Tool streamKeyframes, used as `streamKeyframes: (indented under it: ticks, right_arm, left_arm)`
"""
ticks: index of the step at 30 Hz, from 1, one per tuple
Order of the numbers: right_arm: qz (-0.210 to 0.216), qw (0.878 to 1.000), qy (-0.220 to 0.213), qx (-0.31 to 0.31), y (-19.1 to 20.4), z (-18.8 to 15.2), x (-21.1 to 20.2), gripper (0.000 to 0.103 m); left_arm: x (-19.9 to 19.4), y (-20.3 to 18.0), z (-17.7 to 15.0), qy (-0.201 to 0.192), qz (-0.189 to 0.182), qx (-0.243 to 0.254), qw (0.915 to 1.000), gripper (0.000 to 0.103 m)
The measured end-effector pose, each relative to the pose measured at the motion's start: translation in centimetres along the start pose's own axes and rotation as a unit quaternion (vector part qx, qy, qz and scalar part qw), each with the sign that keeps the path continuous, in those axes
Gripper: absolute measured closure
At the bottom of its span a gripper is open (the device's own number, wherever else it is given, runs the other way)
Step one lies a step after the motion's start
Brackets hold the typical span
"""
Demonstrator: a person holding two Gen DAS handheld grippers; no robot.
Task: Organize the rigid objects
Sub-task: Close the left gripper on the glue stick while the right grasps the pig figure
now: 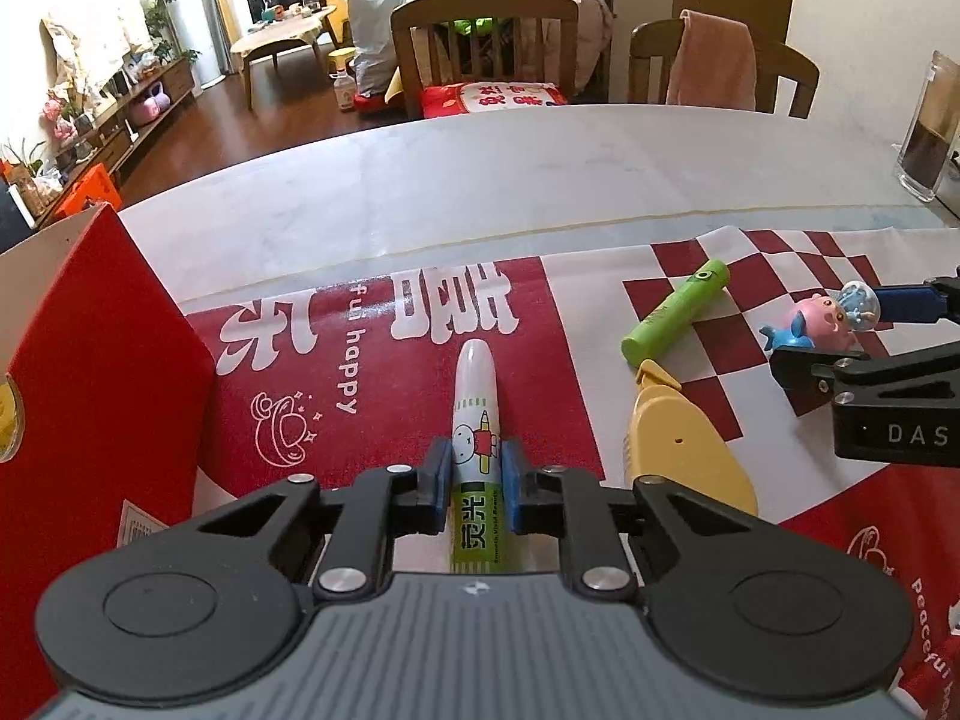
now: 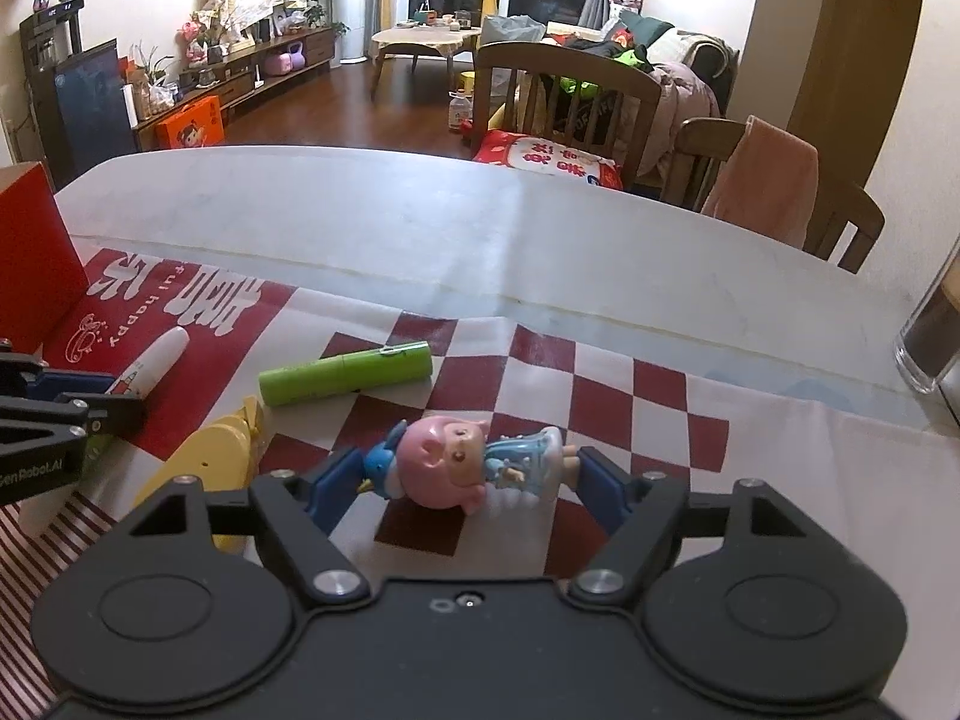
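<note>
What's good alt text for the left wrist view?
Left gripper clamps a white-and-green marker lying on a red-and-white mat. To its right lie a yellow tool, a green tube and a pig figurine.

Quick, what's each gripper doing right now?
Left gripper: shut on the white marker pen.
Right gripper: jaws straddle the pig figurine; grip cannot be told.

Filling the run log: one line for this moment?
left gripper: shut on white marker | right gripper: around pig figurine, contact unclear | red box: left
</note>
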State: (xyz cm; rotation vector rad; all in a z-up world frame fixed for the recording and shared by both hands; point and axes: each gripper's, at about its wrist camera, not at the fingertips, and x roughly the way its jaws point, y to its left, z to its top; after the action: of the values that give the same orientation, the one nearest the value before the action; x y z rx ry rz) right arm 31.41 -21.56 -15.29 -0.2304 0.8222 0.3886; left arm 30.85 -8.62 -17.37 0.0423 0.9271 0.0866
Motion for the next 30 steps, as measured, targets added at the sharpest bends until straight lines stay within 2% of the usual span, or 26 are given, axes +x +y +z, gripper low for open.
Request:
streamKeyframes:
  ticks: [16,30]
  right_arm:
    - [0.039,0.999,-0.003,0.019,0.8,-0.7,-5.8,0.027]
    - [0.061,0.998,-0.025,0.024,3.7,-0.5,-13.0,0.027]
  left_arm:
    - [-3.9,1.1,-0.8,0.007,-0.028,-0.022,0.9993,0.086]
    - [-10.6,3.3,-1.6,-0.009,-0.074,-0.04,0.9964,0.086]
